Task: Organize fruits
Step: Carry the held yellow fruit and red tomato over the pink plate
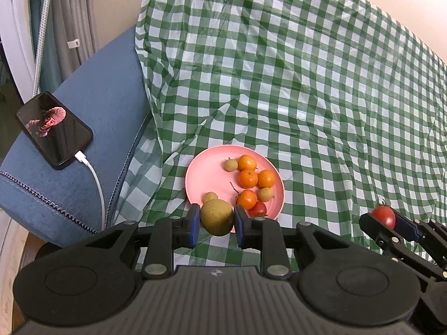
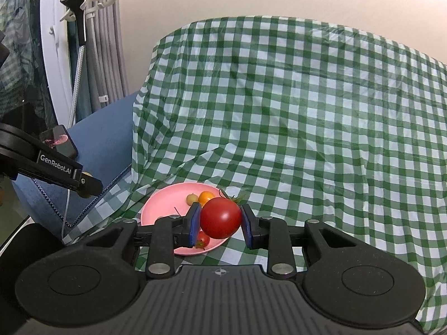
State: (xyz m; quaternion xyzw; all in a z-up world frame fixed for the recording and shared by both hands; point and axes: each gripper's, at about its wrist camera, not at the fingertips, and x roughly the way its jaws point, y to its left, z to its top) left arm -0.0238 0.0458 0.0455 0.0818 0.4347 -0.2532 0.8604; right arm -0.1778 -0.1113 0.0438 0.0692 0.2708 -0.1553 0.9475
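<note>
Pink plate [image 1: 201,173] sits centre-low in my left view, just beyond my left gripper [image 1: 217,220], whose jaws are clamped on a brownish fruit [image 1: 217,217] at the plate's near rim. My right gripper [image 2: 220,220] clamps a tomato [image 2: 220,217], farther right of the plate, so I judge left nearer.

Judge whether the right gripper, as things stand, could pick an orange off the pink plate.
Probably not yet: the right gripper is shut on a tomato, so its jaws are full. The oranges lie uncovered on the pink plate, near the gripper.
</note>
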